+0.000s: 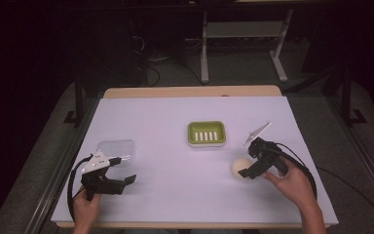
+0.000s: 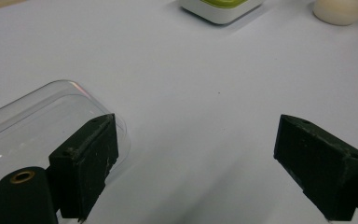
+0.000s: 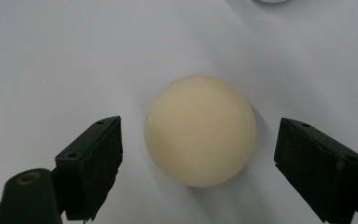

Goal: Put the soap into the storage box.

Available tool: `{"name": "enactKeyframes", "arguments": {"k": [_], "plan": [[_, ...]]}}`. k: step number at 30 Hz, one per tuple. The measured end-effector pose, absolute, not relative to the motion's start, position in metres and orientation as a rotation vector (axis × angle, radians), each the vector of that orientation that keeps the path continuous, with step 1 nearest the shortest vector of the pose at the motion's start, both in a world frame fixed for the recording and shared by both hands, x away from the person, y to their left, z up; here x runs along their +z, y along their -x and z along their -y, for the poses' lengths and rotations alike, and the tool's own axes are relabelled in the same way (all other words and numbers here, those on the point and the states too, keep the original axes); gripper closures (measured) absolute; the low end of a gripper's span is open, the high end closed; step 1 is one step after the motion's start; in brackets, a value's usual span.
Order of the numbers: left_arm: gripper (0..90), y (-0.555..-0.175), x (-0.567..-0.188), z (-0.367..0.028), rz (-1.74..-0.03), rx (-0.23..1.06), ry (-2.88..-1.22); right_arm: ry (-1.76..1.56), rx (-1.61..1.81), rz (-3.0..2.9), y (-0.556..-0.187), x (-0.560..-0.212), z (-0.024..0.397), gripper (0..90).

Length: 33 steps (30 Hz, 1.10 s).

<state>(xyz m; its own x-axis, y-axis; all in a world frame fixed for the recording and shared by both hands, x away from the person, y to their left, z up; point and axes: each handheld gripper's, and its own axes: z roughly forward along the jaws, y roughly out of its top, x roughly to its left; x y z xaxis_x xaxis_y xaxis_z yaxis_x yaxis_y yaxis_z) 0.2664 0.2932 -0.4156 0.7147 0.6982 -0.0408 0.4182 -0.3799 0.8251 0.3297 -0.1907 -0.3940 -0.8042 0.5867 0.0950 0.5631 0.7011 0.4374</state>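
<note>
The right gripper point(image 3: 199, 158) stands open around the round soap point(image 3: 199, 130) at the near right of the bench point(image 1: 165, 195); closing squarely across its middle should keep it from slipping. The left gripper point(image 2: 196, 163) is open beside the clear lid point(image 2: 32, 121). Farther off sits the green soap dish point(image 1: 206, 133).

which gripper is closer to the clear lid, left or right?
Left. The left gripper sits open just beside the clear lid; the right gripper is across the table, open around the cream soap.
</note>
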Motion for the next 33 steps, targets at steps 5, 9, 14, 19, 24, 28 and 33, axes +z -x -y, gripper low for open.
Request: {"name": "enactKeyframes", "arguments": {"k": [5,9,14,19,24,28,33], "plan": [[12.9,-0.267,-0.416,-0.293,-0.847,0.399,-2.035,-0.97,0.666,-2.872,-0.334,-0.399,0.186,14.2],[12.9,-0.267,-0.416,-0.293,-0.849,0.397,-2.03,-0.957,0.645,-2.882,-0.336,-0.403,0.18,14.3],[12.9,-0.267,-0.416,-0.293,-0.848,0.394,-2.03,-0.953,0.609,-2.89,-0.336,-0.407,0.176,14.8],[12.9,-0.268,-0.416,-0.291,-0.846,0.392,-2.029,-0.947,0.565,-2.891,-0.337,-0.411,0.172,16.3],[12.9,-0.268,-0.416,-0.291,-0.844,0.392,-2.036,-0.951,0.524,-2.895,-0.338,-0.416,0.17,17.3],[12.9,-0.269,-0.417,-0.291,-0.841,0.386,-2.034,-0.945,0.507,-2.896,-0.337,-0.418,0.169,19.3],[12.9,-0.269,-0.417,-0.29,-0.838,0.391,-2.034,-0.939,0.481,-2.891,-0.337,-0.42,0.168,22.0]]}}
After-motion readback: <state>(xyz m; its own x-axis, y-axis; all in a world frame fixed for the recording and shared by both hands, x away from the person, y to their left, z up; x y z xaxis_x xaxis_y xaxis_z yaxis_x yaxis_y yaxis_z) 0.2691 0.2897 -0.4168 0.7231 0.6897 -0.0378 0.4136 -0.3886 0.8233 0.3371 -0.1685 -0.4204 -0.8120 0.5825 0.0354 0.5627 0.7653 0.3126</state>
